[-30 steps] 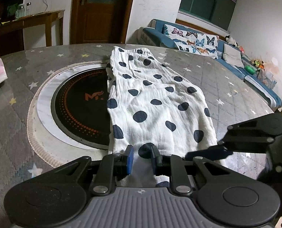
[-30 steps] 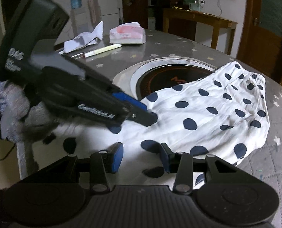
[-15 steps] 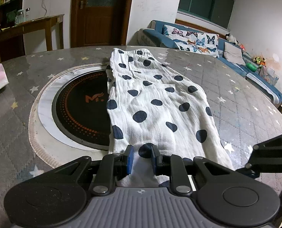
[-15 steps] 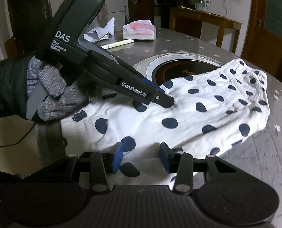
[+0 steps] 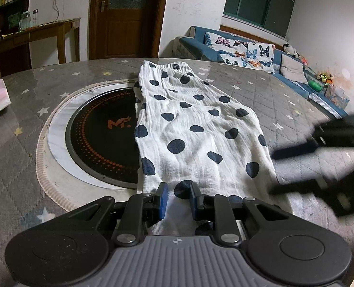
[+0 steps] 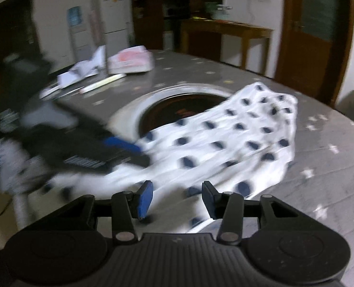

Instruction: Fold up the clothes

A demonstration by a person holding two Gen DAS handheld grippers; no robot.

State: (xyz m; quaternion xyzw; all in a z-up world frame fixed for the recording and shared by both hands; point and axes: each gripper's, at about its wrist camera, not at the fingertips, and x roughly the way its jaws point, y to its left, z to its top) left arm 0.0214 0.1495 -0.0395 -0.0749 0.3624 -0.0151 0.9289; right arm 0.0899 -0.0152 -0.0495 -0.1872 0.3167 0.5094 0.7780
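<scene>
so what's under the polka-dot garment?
The polka-dot garment lies on the star-print table cover, its left edge overlapping the round cooktop. Anything else beneath it is covered.

Left hand-held gripper (image 5: 177,197): held low and roughly level, pointed forward. The two blue-padded fingers (image 5: 162,201) are set a narrow gap apart, with white fabric seen between them; whether the pads press it cannot be told from the left wrist view. In the right wrist view the same gripper (image 6: 138,153) is seen from the side, blurred, its tips close together, gripped by a hand in a grey knitted glove (image 6: 12,167).

Right hand-held gripper (image 6: 174,198): jaws spread wide, nothing between the pads (image 6: 144,199). In the left wrist view it (image 5: 279,167) appears blurred at the right edge, fingers parted.
</scene>
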